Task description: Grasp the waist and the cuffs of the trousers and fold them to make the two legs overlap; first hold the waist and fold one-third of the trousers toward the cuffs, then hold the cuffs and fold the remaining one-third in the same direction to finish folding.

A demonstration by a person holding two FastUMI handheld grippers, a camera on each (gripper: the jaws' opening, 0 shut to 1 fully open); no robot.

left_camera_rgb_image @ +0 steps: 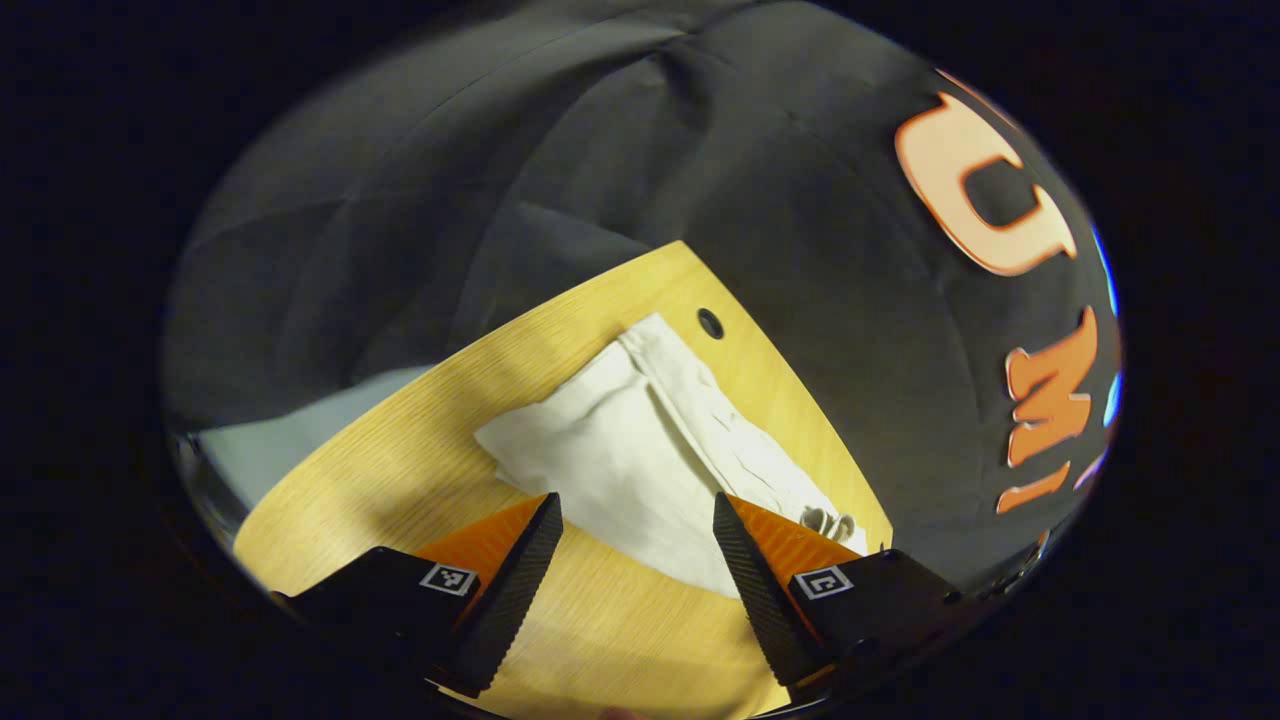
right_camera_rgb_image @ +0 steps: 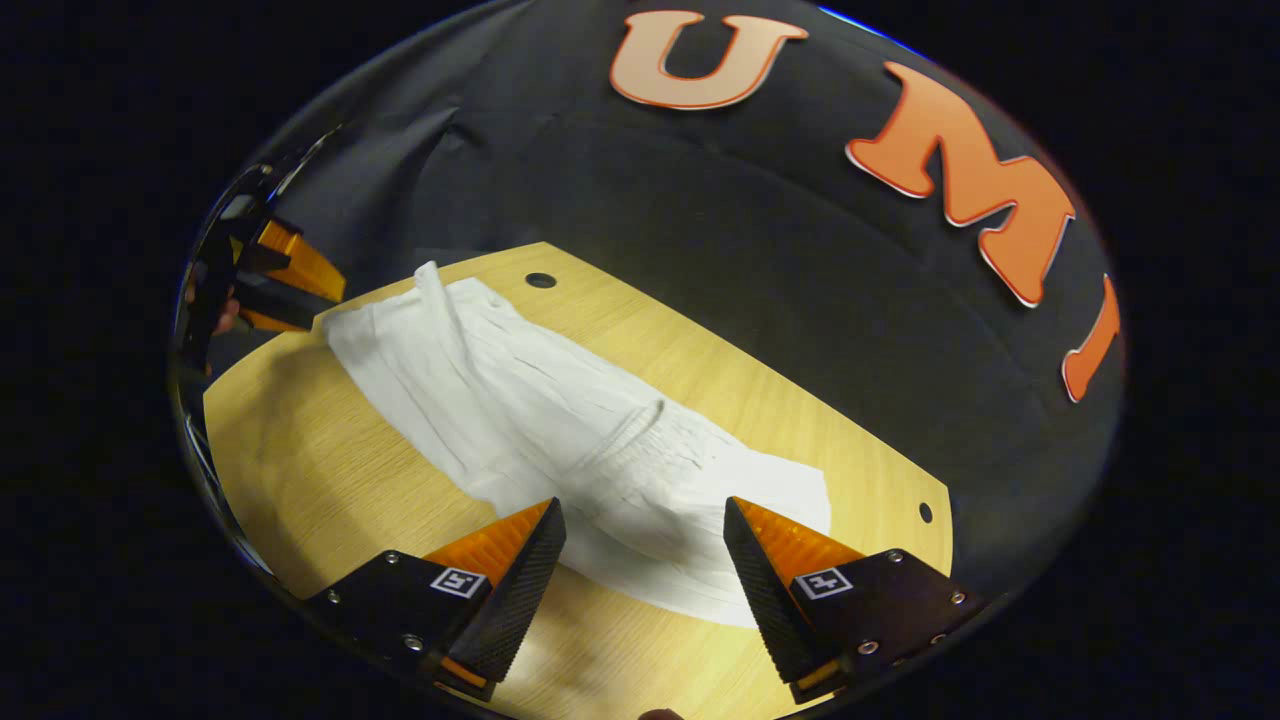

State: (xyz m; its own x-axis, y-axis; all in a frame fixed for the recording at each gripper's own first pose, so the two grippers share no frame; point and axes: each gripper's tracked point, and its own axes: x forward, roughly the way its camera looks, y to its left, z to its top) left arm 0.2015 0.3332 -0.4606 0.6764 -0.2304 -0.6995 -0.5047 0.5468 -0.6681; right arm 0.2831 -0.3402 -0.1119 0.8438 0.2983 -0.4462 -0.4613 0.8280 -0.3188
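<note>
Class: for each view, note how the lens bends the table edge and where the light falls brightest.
Left gripper view: table edges bow outward, trousers brightly lit, wall dim. Right gripper view: same bowing, trousers near-washed out, soft shadow on the table at left.

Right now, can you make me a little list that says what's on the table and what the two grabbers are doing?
table: wooden table with small round holes near its edge
trousers: white trousers lying flat on the table, wrinkled, legs appear already overlapped
left gripper: left gripper open, above one end of the trousers, holding nothing
right gripper: right gripper open, above the other end, holding nothing
fold into thirds: not yet started
</note>
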